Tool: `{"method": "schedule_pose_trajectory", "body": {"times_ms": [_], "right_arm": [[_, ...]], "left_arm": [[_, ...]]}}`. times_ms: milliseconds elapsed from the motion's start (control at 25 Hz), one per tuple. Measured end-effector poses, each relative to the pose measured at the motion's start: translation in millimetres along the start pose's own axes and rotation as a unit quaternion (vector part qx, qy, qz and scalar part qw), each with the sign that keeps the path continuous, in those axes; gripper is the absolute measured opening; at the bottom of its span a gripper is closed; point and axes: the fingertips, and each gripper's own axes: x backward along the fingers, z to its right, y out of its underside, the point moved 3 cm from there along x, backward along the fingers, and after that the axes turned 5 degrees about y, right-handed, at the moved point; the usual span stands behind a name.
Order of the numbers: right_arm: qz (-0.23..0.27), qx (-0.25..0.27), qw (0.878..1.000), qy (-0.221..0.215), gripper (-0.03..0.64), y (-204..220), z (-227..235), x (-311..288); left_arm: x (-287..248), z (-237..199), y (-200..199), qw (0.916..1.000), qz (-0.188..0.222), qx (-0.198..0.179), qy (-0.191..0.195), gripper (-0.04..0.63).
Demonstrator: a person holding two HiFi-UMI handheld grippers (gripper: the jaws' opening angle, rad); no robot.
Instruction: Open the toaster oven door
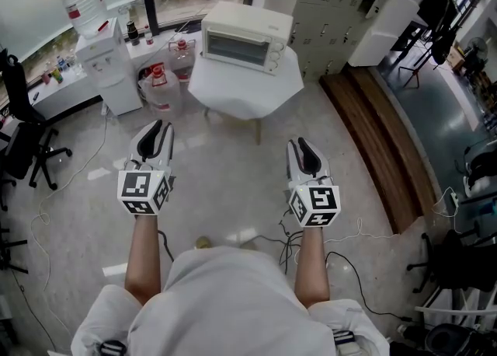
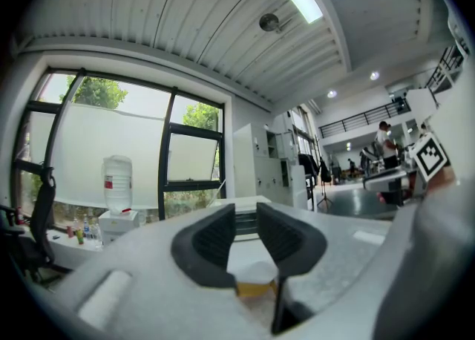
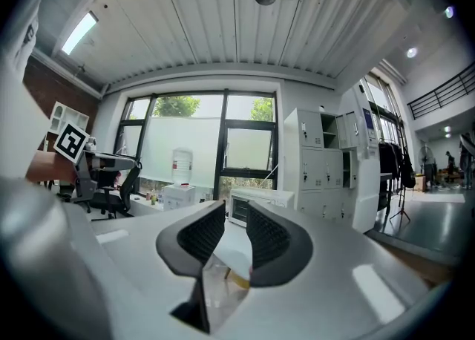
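A: Whereabouts of the toaster oven (image 1: 242,38)?
B: Set along the far edge of the small white table (image 1: 233,92), door (image 1: 235,49) shut and facing this way, well apart from both claws
A: State of the left gripper (image 1: 158,130)?
B: Released, pads (image 2: 211,242) apart, nothing between; held low over the floor (image 1: 225,176), short of the table's near edge
A: And the right gripper (image 1: 304,148)?
B: Likewise released and empty, beside the left, pointed toward the oven

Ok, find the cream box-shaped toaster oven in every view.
Head view: cream box-shaped toaster oven, top centre on the white table.
Left gripper view: toaster oven low centre, between the open jaws.
Right gripper view: toaster oven centre, just above the jaws.
Shared landmark: white water cooler, left of it in all three.
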Motion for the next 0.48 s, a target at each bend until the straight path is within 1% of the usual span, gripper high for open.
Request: {"method": "schedule_pose_trajectory", "body": {"times_ms": [280,480], "right_arm": [[-0.004,-0.002,1.000,-0.003,0.077,-2,-6,-5],[-0.004,-0.005,1.000,-0.004,0.075,0,-16,-14]], "left_arm": [[-3,-4,-3,1.0000,0.001,0.001,0.003,0.086],[-5,-13,3,0.9999,-0.001,0.003,0.010,0.086]]}}
